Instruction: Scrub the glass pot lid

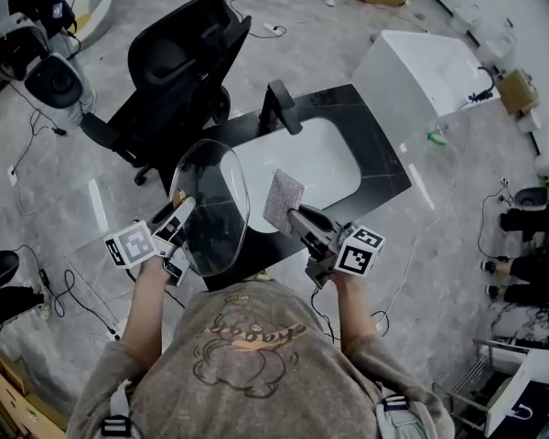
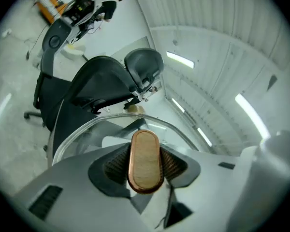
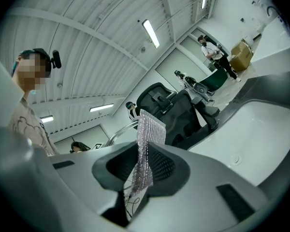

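Head view, looking down on black counter point(image 1: 384, 167) with white sink point(image 1: 325, 154). Above its near edge, glass pot lid point(image 1: 215, 204) up on edge, clamped at the wooden knob point(image 2: 145, 161) by left gripper point(image 1: 179, 208). Just beside, silver mesh scrub cloth point(image 1: 283, 199) pinched upright in right gripper point(image 1: 297, 218), jaws closed tight on it.

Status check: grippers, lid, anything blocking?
Left hand-held gripper shut on lid handle; right hand-held gripper shut on scrub cloth. Glass lid held up near sink, cloth not touching it. Nothing in the way.
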`<state>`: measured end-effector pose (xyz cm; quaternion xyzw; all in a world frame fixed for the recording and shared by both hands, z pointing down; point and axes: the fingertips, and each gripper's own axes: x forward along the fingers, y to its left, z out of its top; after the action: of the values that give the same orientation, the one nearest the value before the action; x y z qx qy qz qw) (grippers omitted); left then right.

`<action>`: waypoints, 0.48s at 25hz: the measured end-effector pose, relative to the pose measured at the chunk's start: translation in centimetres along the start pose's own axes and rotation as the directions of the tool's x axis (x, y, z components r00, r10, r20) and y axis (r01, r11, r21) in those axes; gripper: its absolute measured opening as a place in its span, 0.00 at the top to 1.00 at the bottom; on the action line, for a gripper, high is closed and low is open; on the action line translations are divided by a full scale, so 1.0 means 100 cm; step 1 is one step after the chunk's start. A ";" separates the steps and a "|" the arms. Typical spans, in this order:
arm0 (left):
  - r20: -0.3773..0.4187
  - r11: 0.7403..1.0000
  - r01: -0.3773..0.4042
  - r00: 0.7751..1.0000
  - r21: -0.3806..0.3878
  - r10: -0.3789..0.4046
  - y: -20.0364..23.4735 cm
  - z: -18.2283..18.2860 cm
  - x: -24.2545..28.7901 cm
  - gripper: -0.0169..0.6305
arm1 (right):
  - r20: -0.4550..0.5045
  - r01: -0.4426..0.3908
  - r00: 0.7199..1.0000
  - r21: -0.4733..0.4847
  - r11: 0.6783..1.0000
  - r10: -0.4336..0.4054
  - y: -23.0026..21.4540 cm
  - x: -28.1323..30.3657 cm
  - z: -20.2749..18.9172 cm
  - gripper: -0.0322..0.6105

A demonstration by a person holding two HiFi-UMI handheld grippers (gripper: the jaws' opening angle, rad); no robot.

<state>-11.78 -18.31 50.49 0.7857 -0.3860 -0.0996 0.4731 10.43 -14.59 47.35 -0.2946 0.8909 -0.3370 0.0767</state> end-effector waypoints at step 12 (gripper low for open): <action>-0.127 0.839 -0.262 0.924 0.476 0.361 0.020 -0.027 0.019 0.70 | 0.019 0.154 0.988 -0.040 0.987 -0.154 -0.020 -0.004 -0.007 0.82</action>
<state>-10.12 -18.39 53.95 0.8059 -0.4690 0.1552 0.3263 11.49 -15.12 49.18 -0.3666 0.8716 -0.3213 0.0512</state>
